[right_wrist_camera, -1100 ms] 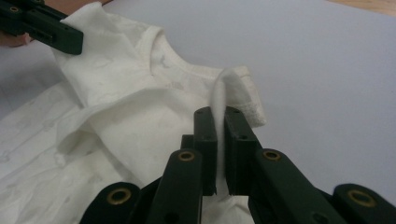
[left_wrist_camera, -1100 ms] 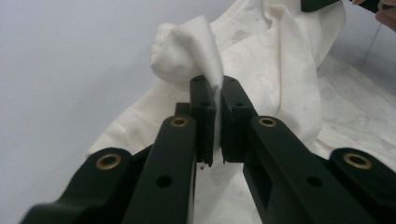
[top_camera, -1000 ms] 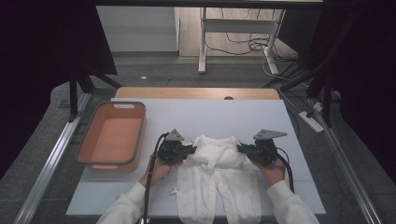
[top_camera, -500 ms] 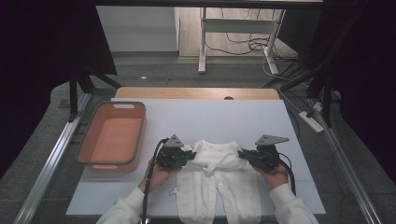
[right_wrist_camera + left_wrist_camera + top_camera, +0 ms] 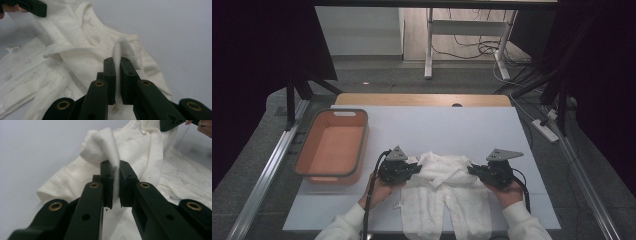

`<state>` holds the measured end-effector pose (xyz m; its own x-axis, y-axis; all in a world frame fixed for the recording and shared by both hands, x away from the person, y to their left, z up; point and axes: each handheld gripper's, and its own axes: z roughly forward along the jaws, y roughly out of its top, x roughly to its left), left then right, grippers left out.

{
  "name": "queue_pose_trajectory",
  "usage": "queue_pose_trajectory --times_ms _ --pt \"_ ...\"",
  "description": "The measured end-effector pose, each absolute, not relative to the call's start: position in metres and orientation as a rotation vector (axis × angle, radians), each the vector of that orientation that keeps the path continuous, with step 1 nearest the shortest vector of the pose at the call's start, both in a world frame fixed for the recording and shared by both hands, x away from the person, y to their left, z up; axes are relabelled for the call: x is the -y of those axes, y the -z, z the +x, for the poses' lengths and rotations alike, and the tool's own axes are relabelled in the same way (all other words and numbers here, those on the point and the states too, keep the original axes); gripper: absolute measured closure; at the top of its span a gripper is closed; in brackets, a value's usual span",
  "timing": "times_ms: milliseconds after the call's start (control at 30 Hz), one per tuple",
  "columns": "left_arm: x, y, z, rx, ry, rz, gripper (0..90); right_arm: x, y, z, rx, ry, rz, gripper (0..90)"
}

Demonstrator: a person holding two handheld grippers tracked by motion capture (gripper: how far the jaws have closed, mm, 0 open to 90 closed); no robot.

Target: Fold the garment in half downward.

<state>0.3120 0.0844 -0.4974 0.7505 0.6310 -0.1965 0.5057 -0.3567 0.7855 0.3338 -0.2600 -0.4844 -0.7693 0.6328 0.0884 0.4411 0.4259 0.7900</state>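
- An orange rectangular plastic basket stands near the left edge of the white tabletop, well apart from the work and empty inside.
- The far half of the tabletop is bare; nothing stands between the two hands.
- A cream-white soft cotton baby garment lies flat near the front edge, at the middle, its legs pointing to the person.
- The left hand-held gripper is at the garment's upper left corner; its jaws pinch a raised fold of the cloth.
- The right hand-held gripper is at the upper right corner, jaws pressed together on another thin fold.
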Motion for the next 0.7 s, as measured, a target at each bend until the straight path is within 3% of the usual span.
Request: queue_pose_trajectory --times_ms 433,500,567,600,633,700 --pt "-0.085 0.496 0.287 -0.810 -0.160 2.042 79.3 0.268 0.478 0.308 -2.449 -1.295 0.918 82.6" --pt "-0.087 0.493 0.281 -0.781 -0.169 2.036 67.7 0.269 0.475 0.302 -2.447 -1.294 0.885 74.8" --pt "-0.089 0.490 0.280 -0.784 -0.178 2.013 53.6 0.270 0.471 0.300 -2.428 -1.302 0.876 61.4" --pt "-0.089 0.490 0.280 -0.784 -0.178 2.013 48.3 0.270 0.471 0.300 -2.428 -1.302 0.876 61.4" --pt "-0.091 0.489 0.282 -0.794 -0.178 1.989 44.4 0.274 0.467 0.301 -2.396 -1.363 0.909 52.9" --pt "-0.092 0.488 0.283 -0.799 -0.181 1.981 42.8 0.276 0.465 0.302 -2.380 -1.392 0.922 50.2"
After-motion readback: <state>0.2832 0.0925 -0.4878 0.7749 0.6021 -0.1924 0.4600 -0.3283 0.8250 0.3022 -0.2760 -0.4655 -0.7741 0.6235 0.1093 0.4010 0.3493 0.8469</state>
